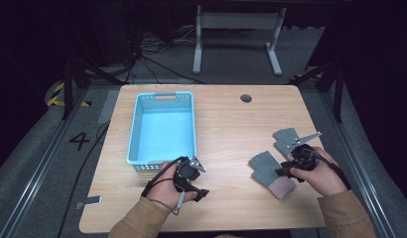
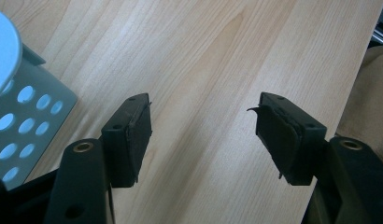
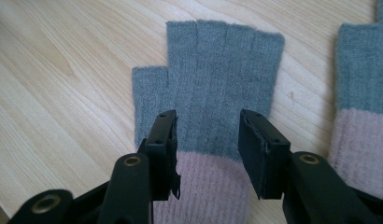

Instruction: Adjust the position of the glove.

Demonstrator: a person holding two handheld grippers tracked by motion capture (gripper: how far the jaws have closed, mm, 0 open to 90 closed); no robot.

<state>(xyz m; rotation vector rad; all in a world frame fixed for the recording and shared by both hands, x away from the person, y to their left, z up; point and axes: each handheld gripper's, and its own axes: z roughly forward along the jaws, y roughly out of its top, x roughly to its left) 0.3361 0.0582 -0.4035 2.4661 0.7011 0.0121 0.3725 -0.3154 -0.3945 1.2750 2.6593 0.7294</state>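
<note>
Your right claw [image 3: 206,154] stood released astride the near glove [image 3: 208,93], at 4 o'clock on the tabletop [image 1: 226,129]; closing shallowly risked snagging one knit layer. Your left claw [image 2: 203,140] was released, empty.

The second glove [image 3: 362,112] (grey, pink-cuffed) runs off the frame's edge.

My left gripper [image 2: 201,135] hangs over the wooden table [image 2: 203,56], jaws spread wide w/ bare wood grain between the pads, nothing held. Left pad [image 2: 139,135] looks worn at the edge; right pad [image 2: 273,137] has a bit peeling at its top corner. Blue perforated basket [image 2: 26,121] sits at the far left, corner near my left jaw. Table edge runs down the right, w/ tan fabric [image 2: 367,93] past it.
</note>
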